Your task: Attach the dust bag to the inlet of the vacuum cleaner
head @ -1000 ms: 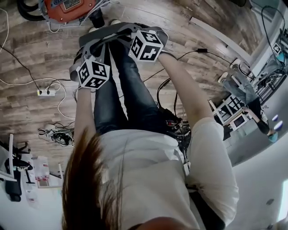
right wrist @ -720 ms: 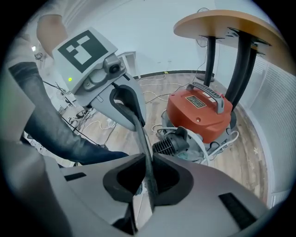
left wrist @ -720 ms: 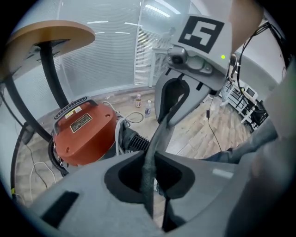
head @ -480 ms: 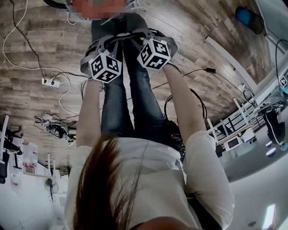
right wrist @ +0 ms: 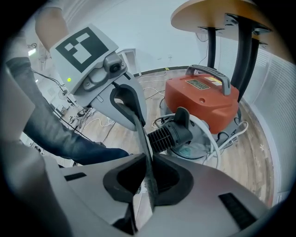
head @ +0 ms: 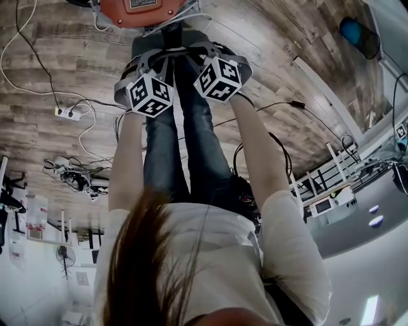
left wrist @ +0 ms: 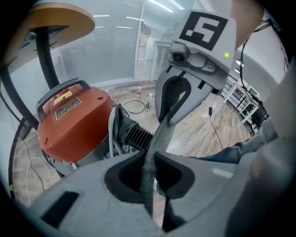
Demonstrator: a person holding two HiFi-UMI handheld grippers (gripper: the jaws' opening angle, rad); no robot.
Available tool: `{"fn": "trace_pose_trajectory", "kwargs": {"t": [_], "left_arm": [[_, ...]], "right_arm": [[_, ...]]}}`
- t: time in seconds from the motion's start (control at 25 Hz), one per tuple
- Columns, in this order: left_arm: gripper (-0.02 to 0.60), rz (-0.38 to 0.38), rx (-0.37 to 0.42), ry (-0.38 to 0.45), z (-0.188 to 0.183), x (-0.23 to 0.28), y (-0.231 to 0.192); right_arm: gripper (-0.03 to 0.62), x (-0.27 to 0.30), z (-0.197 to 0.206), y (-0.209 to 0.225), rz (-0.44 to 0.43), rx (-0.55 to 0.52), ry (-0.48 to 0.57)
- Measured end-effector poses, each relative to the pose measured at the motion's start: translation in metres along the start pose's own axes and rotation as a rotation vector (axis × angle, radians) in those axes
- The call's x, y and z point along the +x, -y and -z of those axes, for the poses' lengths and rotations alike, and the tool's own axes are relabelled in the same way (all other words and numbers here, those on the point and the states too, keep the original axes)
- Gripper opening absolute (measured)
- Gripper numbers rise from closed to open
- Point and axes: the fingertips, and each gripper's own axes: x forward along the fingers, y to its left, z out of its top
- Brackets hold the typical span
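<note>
The dust bag (left wrist: 160,132) hangs in the air above the vacuum cleaner (left wrist: 69,125), not yet on it, and it is carried by two grips. The left claw (left wrist: 148,157) is pinched nearly closed on a thin fold of the grey fabric, and the right claw (right wrist: 148,159) is narrowed onto the same edge a little further along. Each gripper view shows the other claw just ahead with the cloth running taut between the two. Holding the bag at two points along its rim looks deliberate: soft fabric would sag and close up under one grip, while two grips set apart keep the edge stretched and can spread the mouth when needed. Whether the mouth is open at present I cannot tell, since only the pinched edge shows. Both claws point steeply down toward the floor (head: 268,57), where the orange machine stands beside the dark legs of a round table (right wrist: 217,14). That angle puts the black ribbed inlet (right wrist: 169,132) directly beyond the jaws in both gripper views, so the bag's edge lines up with its target. In the head view the person's arms reach forward side by side, with the marker cubes close together, which suits a narrow opening meant for a narrow fitting. In my judgement the work is at the approach stage. Next the mouth must be brought over the inlet and pushed on evenly. The main risk is the fabric slipping out of such thin pinches or catching on only one side.
</note>
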Motion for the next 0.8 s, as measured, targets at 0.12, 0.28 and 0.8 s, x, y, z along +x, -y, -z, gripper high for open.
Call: {"fn": "trace_pose_trajectory", "kwargs": {"t": [0.12,0.28,0.8], "left_arm": [[0.046,0.001,-0.010,-0.010,0.007,0.004,-0.004],[0.046,-0.004,0.004,-0.009,0.007,0.009,-0.012],[0.052,0.005,0.054,-0.018,-0.002,0.011,-0.019]], "right_arm": [[0.037,0.008,-0.001,0.000,-0.005,0.005,0.005],[0.035,0.014,-0.002,0.006,-0.003,0.023,0.017],[0.035,0.012,0.000,0.015,0.012,-0.003,0.021]]}}
